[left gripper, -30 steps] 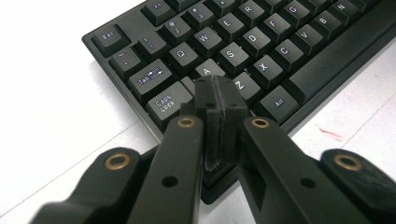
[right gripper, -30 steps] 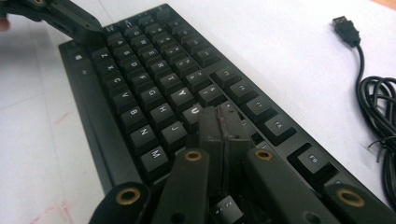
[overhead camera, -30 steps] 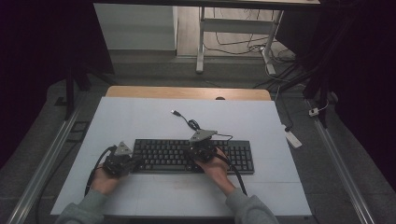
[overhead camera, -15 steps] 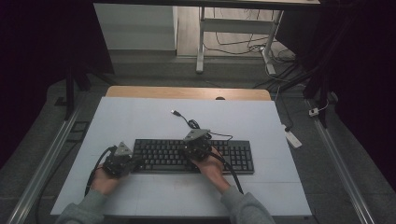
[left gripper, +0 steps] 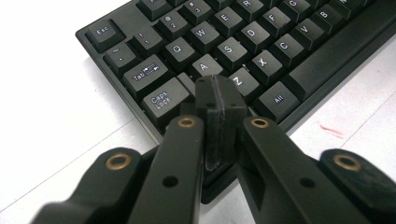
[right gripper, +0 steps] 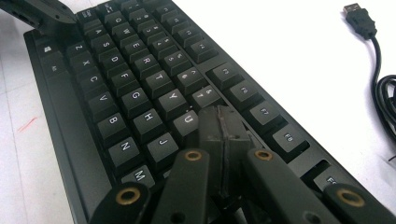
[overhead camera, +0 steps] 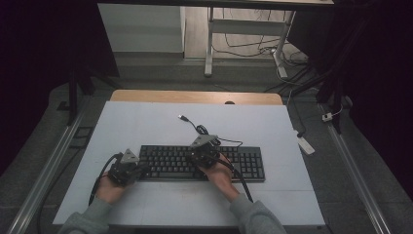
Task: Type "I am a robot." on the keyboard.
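The black keyboard lies along the worktop's near edge. Both claws are clenched empty: the left gripper sits over Shift, the right gripper by the I key. Typing seems underway; next calls for 1 short downward press.

The keyboard lies on the table — its cable coiled just behind it, plug farthest back.
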Available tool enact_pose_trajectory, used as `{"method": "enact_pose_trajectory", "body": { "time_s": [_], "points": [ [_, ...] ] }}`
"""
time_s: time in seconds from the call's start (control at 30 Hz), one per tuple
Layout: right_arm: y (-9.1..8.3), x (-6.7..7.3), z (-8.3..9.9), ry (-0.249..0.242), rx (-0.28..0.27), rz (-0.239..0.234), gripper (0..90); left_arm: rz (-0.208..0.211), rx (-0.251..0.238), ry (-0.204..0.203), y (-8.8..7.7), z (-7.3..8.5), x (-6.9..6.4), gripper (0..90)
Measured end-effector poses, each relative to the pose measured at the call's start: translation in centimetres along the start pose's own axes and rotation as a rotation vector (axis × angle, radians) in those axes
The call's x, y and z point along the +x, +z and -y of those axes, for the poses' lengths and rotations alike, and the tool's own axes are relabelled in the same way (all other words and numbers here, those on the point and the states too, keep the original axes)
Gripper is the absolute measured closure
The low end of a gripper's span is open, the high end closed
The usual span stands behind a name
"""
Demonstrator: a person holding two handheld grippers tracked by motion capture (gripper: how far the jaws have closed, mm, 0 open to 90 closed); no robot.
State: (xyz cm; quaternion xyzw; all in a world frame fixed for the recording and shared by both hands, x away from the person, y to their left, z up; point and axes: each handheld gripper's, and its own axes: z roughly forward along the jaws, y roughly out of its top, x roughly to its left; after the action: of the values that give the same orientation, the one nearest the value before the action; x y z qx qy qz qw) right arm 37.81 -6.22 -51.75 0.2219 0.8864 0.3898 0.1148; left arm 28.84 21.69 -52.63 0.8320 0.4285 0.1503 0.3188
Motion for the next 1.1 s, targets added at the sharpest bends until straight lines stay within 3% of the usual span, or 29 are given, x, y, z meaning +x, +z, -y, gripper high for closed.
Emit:
{"method": "enact_pose_trajectory", "body": {
  "time_s": [0.2, 0.37, 0.57, 0.6, 0.63, 0.77, 0.8, 1.1],
  "points": [
    [0.0, 0.0, 0.0, 0.001, 0.003, -0.004, 90.0, -0.004, -0.006, 0.008, -0.1, 0.0, -0.1, 88.8],
    [-0.9, 0.1, -0.3, 0.01, -0.044, -0.018, 90.0, 0.0, -0.054, -0.008, -0.7, -0.1, 0.0, 88.6],
    [-2.0, -0.1, -0.3, 0.014, -0.076, -0.036, 89.1, 0.001, -0.071, -0.017, -1.0, -0.1, 0.1, 87.7],
    [-2.4, -0.2, -0.2, 0.009, -0.084, -0.042, 81.6, 0.002, -0.073, -0.018, -1.0, -0.1, 0.1, 85.7],
    [-2.4, -0.2, -0.2, 0.009, -0.084, -0.042, 81.6, 0.002, -0.076, -0.02, -1.0, -0.1, 0.1, 85.7],
    [-3.6, -0.5, 0.3, 0.023, -0.106, -0.042, 72.3, 0.014, -0.094, -0.032, -1.2, -0.1, 0.2, 79.2],
    [-4.3, -0.7, 0.7, 0.03, -0.112, -0.036, 65.7, 0.017, -0.098, -0.034, -1.3, -0.1, 0.2, 73.3],
    [-7.3, -1.7, 2.9, 0.052, -0.132, -0.01, 53.3, 0.019, -0.123, -0.071, -1.7, -0.2, 0.4, 49.3]
  ]
}}
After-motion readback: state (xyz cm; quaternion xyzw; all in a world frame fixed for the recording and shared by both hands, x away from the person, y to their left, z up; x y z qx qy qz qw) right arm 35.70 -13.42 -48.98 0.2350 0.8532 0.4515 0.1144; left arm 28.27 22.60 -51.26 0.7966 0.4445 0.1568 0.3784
